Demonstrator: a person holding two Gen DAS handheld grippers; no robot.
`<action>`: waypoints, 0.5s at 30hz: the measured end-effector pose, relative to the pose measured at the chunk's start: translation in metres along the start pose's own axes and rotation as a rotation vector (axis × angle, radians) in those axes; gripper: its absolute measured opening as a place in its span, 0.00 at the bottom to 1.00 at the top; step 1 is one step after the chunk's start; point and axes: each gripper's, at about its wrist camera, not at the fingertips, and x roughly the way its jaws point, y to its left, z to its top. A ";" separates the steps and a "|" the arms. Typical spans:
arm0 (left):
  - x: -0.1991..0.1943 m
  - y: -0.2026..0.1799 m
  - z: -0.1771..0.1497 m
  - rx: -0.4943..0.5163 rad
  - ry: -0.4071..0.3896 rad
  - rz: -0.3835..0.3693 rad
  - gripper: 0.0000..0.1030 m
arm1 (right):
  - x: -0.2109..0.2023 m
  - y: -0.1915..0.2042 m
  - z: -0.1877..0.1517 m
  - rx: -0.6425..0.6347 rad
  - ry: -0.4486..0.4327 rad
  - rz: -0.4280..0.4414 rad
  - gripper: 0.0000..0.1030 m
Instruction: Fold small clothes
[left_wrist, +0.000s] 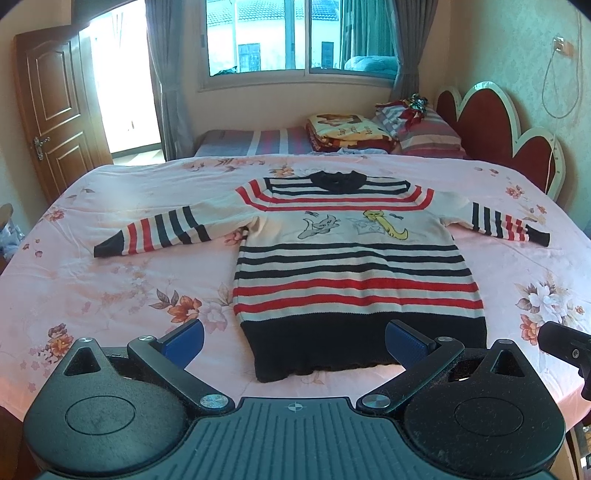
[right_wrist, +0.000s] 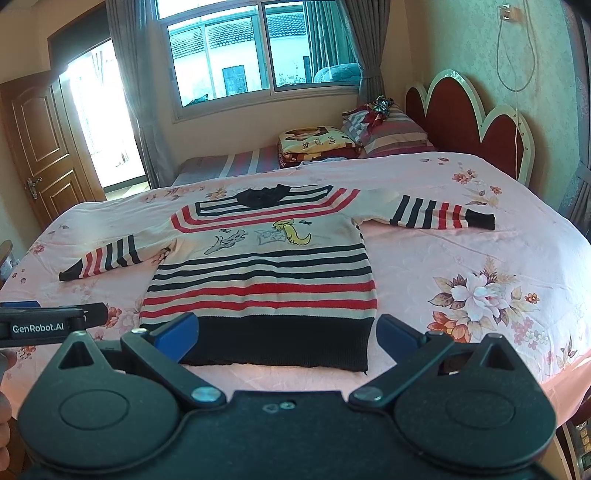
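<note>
Centre-frame on the bed, the sweater lies flat, hem nearest both gaping, empty jaws.

The striped sweater is a ribbed, matt knit lying on the smooth floral cotton-like bedsheet, behind which stands a glossy varnished wooden door.
</note>
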 end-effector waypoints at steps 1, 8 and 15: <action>0.000 0.000 0.000 0.000 0.000 0.001 1.00 | 0.000 0.001 0.000 0.001 0.000 0.000 0.99; 0.002 0.000 0.001 -0.001 0.003 0.004 1.00 | 0.001 0.001 0.000 0.000 0.003 -0.001 0.99; 0.004 -0.001 0.001 0.000 0.003 0.002 1.00 | 0.006 0.001 0.001 0.003 0.010 0.003 0.99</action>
